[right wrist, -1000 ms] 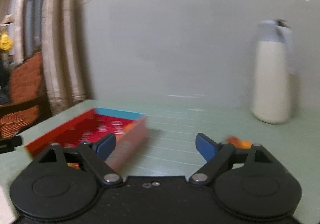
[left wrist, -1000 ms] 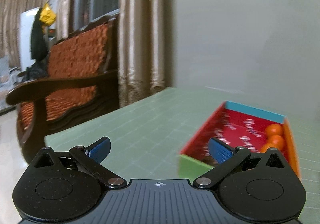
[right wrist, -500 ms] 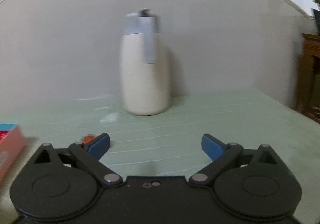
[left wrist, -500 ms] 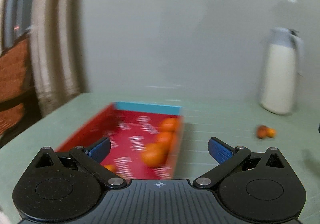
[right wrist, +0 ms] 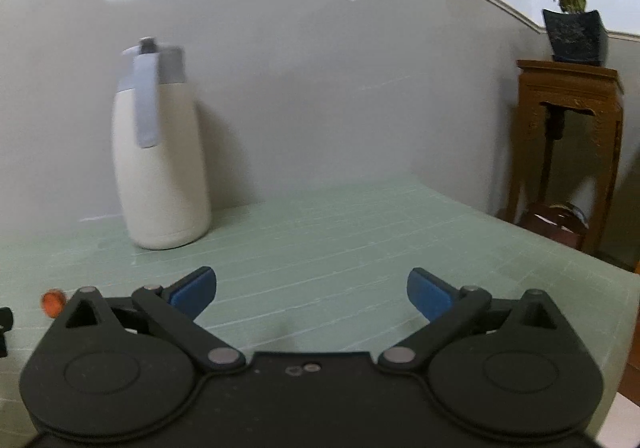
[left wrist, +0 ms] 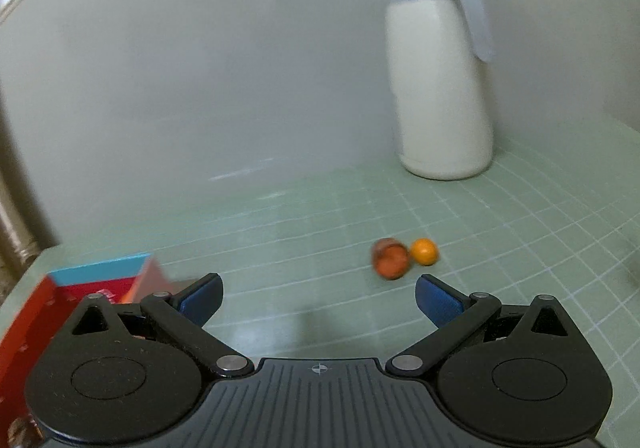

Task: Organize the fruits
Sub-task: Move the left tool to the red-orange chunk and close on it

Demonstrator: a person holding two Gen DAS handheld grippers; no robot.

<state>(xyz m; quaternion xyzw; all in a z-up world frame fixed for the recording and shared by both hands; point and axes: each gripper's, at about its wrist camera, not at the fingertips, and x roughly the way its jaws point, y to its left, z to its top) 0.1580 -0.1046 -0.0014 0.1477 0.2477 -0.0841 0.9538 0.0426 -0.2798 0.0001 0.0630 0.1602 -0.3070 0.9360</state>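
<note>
Two small fruits lie on the pale green gridded bench (left wrist: 500, 232): a darker orange-red fruit (left wrist: 390, 263), blurred, and a brighter orange fruit (left wrist: 424, 251) just beside it on its right, the two touching or nearly so. They sit on open bench surface ahead of the left hand-held gripper (left wrist: 318, 296), a little to the right of its centre line and closer to its right blue pad (left wrist: 436, 298) than to the left one. That gripper's jaws stand wide apart with nothing between them. At the lower left of the same view, partly hidden behind the gripper's body, is a red box (left wrist: 36, 312) with a light blue end wall; a bit of orange shows inside it, but what it holds cannot be made out. A tall cream-white jug (left wrist: 440, 88) with a grey lid and handle stands upright near the grey wall, well behind the fruits. In the right wrist view the right hand-held gripper (right wrist: 312, 292) is also spread wide over bare bench; its jaws have just been opening, and nothing lies between them. One orange-red fruit (right wrist: 52, 300) peeks out at the far left edge, beside the gripper's left arm. The same jug (right wrist: 160, 160) stands to the left, and beyond the bench's right edge a carved wooden stand (right wrist: 568, 152) carries a potted plant (right wrist: 572, 24).
</note>
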